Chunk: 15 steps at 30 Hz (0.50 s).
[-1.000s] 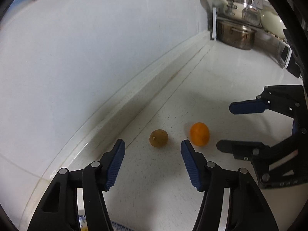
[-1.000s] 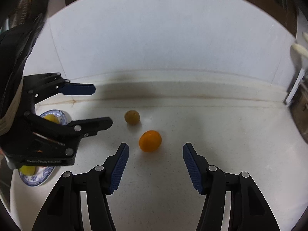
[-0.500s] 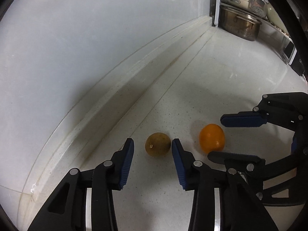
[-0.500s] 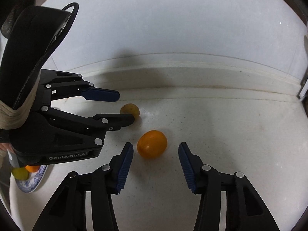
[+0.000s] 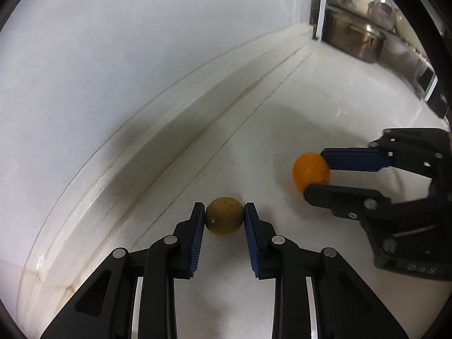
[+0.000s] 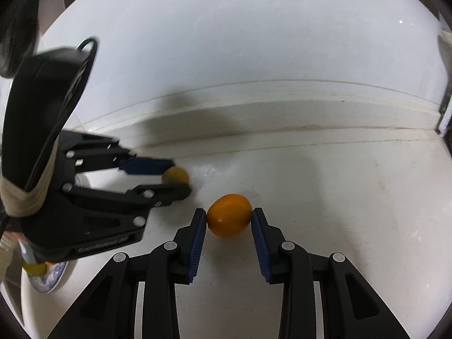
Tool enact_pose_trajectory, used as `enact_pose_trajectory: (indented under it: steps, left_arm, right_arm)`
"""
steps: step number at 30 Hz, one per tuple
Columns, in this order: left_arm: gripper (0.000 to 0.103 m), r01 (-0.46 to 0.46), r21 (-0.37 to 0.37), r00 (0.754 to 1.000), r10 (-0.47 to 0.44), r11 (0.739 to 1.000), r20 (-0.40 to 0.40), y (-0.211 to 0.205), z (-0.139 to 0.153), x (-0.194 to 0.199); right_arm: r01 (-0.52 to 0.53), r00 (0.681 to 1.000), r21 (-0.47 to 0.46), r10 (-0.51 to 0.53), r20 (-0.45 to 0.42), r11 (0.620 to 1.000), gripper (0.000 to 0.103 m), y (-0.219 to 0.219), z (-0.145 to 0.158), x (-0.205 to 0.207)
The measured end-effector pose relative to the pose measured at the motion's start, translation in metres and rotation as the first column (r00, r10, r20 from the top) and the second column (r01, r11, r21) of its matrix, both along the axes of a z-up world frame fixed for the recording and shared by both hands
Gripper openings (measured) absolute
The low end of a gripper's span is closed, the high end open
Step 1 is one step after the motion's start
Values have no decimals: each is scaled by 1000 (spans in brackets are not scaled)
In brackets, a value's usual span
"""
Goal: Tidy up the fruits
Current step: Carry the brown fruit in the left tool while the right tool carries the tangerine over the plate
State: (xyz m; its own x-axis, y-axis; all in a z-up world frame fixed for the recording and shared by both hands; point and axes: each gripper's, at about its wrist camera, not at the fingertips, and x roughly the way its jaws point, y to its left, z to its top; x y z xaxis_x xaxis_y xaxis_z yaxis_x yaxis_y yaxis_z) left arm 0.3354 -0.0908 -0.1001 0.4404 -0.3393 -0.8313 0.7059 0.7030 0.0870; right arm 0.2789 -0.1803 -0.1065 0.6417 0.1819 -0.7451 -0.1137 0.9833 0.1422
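Observation:
A brown-olive round fruit (image 5: pixel 224 219) sits on the white counter (image 5: pixel 310 90) near the wall ledge. My left gripper (image 5: pixel 224 206) is closing on it, and both blue pads touch its sides. In the right wrist view the same fruit (image 6: pixel 175 174) shows between the left gripper's (image 6: pixel 180 177) fingers. To its right lies an orange (image 6: pixel 229 218). My right gripper (image 6: pixel 229 212) is closing around the orange, with the pads against both ends. The left wrist view shows the orange (image 5: pixel 309 172) partly hidden in the right gripper (image 5: pixel 315 171).
A blue-and-white plate (image 6: pixel 46 286) holding yellow fruit lies at the left, partly behind the left gripper. A steel pot (image 5: pixel 356 42) stands far along the counter at the right. The white wall (image 5: pixel 141 70) and its ledge run close behind both fruits.
Both grippers moved forward and down onto the fruits. Their jaws narrowed from wide apart to touching: the left on the brown fruit, the right on the orange.

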Motion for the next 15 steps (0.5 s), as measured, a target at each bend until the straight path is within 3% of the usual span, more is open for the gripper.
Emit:
enact_pose_trajectory:
  steps: [15]
  left_arm:
    - [28,-131,-67,989,135,989,65,31,46,-56]
  right_arm:
    - [-37,997,20,35,71,999,34,8,41,-62]
